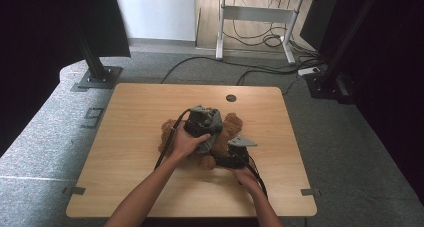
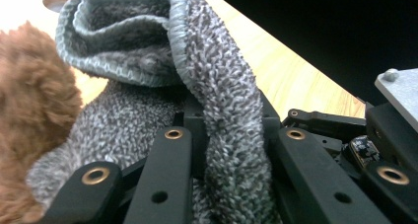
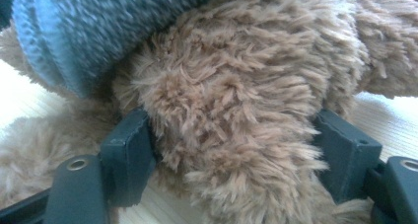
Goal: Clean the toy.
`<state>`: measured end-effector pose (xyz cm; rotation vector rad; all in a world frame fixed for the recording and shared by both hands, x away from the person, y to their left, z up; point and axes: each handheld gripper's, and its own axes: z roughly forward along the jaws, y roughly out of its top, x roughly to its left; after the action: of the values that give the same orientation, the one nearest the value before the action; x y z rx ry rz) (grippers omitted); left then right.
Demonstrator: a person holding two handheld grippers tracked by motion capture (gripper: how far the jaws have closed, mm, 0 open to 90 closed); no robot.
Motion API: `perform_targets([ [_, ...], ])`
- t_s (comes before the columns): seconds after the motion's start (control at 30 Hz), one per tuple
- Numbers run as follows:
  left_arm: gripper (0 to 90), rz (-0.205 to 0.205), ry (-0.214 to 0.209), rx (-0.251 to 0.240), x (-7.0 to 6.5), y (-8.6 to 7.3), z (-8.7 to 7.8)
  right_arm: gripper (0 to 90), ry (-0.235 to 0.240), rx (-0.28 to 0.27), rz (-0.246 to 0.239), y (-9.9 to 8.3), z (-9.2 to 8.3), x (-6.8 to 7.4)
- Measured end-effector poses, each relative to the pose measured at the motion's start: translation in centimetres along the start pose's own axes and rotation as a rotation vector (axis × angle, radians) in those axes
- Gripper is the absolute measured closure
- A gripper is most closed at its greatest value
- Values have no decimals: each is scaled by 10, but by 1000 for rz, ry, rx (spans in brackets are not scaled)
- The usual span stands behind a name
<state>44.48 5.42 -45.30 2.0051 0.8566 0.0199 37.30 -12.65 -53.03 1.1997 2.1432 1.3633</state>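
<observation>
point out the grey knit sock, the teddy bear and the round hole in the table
grey knit sock [image 2: 226, 86]: left gripper view, on the ribbed fold running down between the jaws
teddy bear [image 3: 236, 110]: right gripper view, on the brown furry limb between the jaws
round hole [image 1: 230, 98]: high view, on the dark hole near the table's far edge

Grey carpet [image 1: 60, 137] covers the floor around the light wooden desk [image 1: 130, 152], whose round cable hole [image 1: 230, 98] lies just beyond the claws. Farther beyond them, a white-framed table [image 1: 260, 12] stands before a pale wall [image 1: 155, 12], black cables [image 1: 260, 37] tangled beneath it. Dark curtains [image 1: 40, 37] hang at both sides, with black posts on floor plates [image 1: 99, 78].
</observation>
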Motion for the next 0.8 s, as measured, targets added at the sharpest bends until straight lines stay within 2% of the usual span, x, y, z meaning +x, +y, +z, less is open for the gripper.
perform_targets([
  [0.1, 755, -18, 14, 15, 2, -1, -1, 256, -1, 1, -6, 0, 0, 1],
  [0.27, 759, -38, 61, 32, 8, -1, -10, 256, -5, 2, -17, 0, 1, 2],
  [0.43, 760, -77, 129, 24, 24, -8, -28, 256, -5, 4, -20, -1, 0, 2],
  [0.53, 762, -80, 155, 7, 31, -15, -41, 256, -3, 4, -22, -1, 0, 2],
  [0.67, 762, -111, 150, -28, 43, -29, -61, 257, -4, 10, -39, -1, 1, 4],
  [0.8, 763, -108, 123, -79, 42, -48, -83, 257, 0, 26, -63, -2, 2, 7],
])
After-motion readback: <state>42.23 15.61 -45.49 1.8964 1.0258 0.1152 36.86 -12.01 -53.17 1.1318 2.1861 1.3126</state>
